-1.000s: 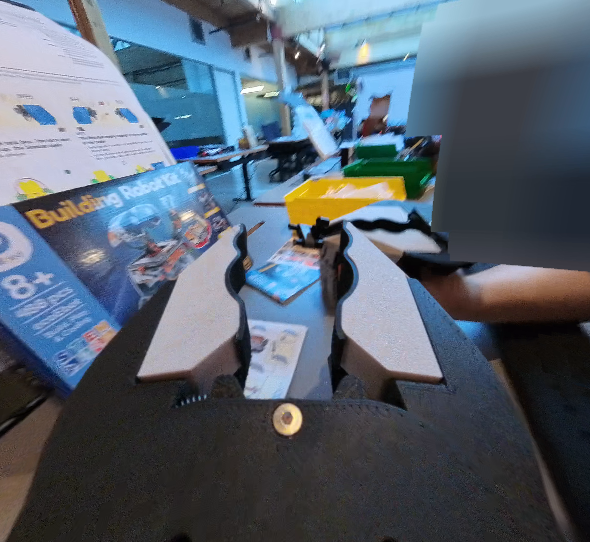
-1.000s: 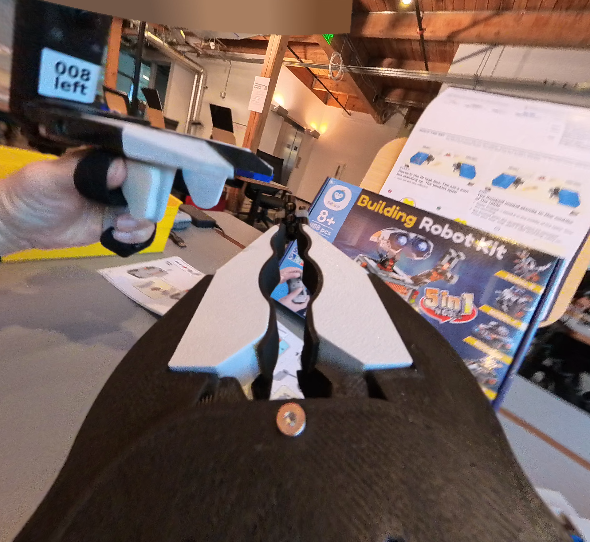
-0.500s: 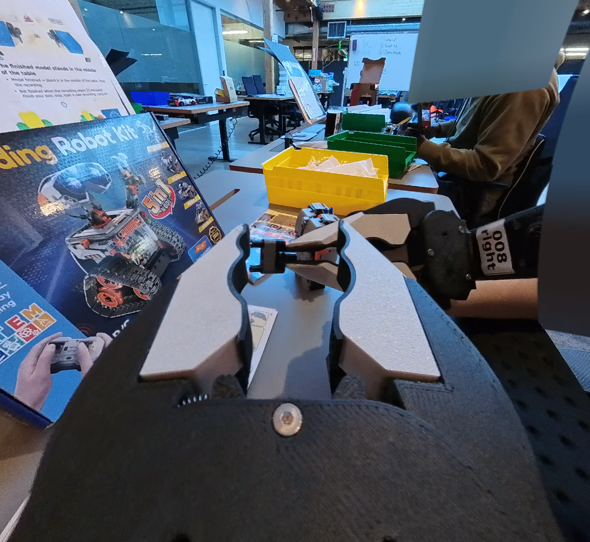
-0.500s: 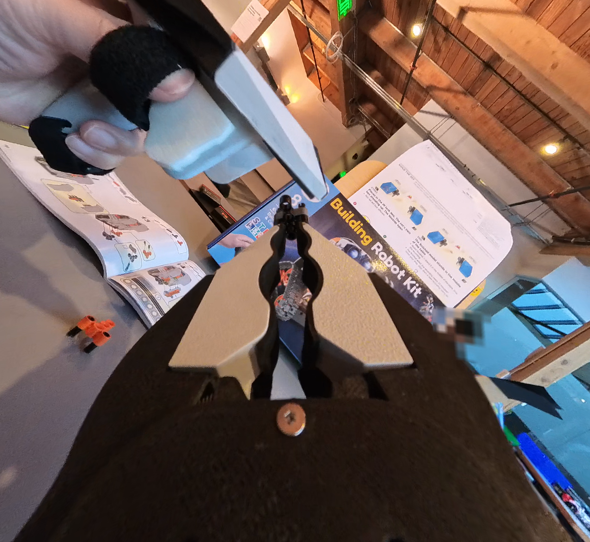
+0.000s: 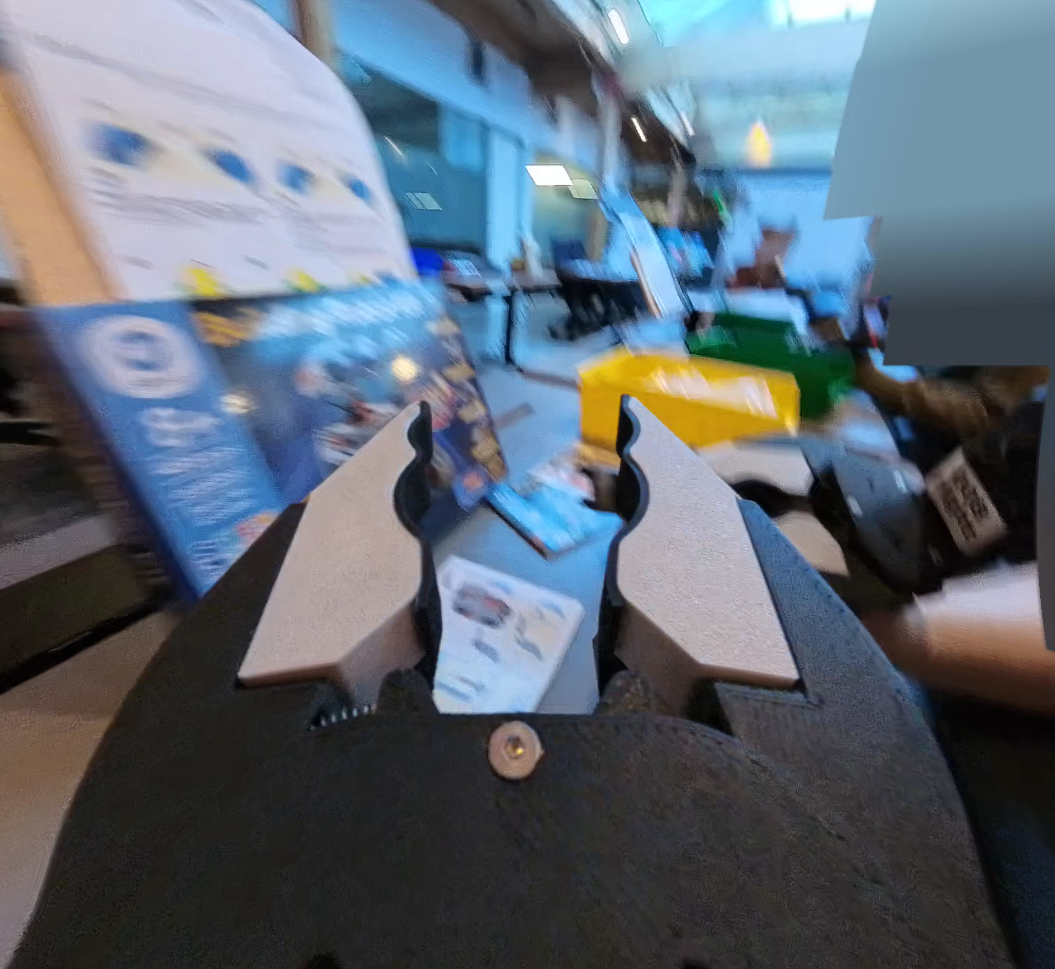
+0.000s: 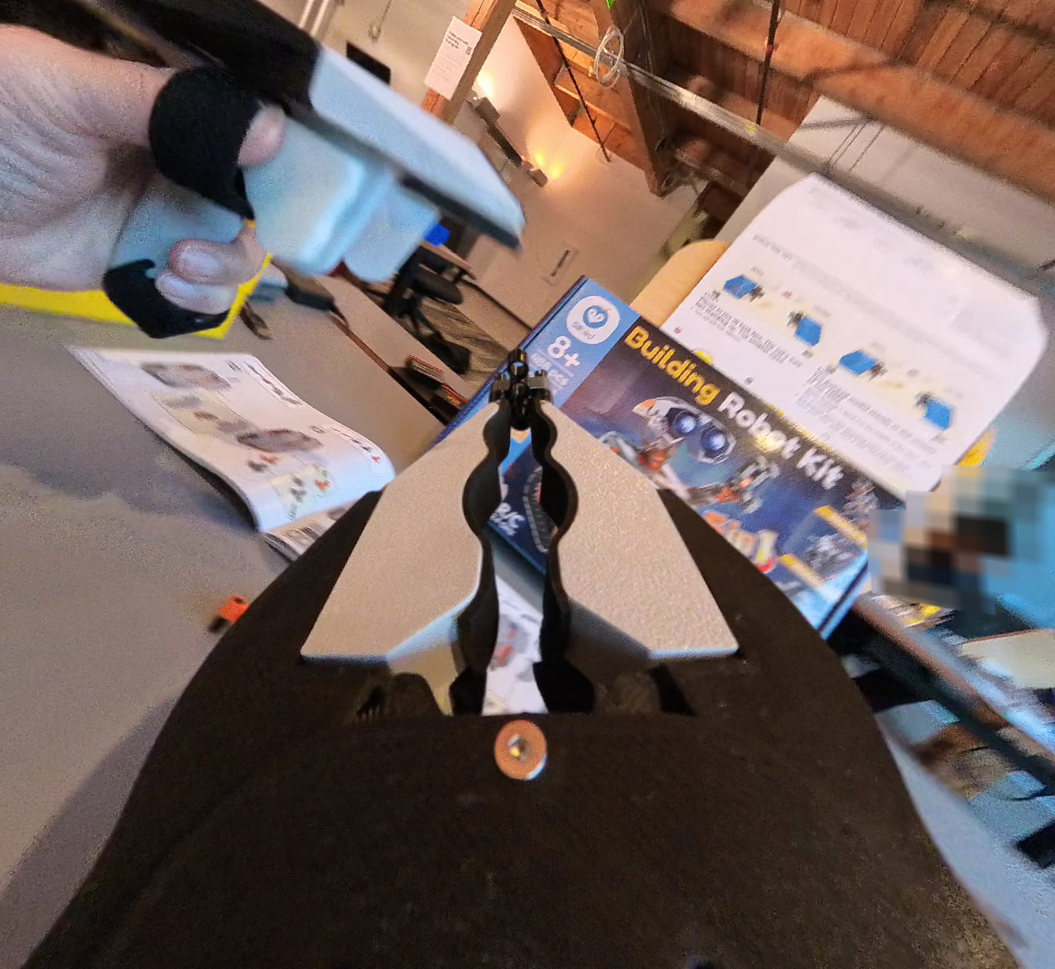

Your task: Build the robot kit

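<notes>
Black small part (image 6: 518, 383) pinched in right gripper (image 6: 518, 399); left gripper (image 5: 522, 416) empty, blue box (image 6: 713, 462) behind

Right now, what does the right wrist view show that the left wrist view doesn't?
Only the right wrist view shows the small black part pinched in the right hand-held gripper and an orange piece on the table. Only the left wrist view shows the yellow bin's front and the green bin. Both show the blue kit box and open booklet.
</notes>
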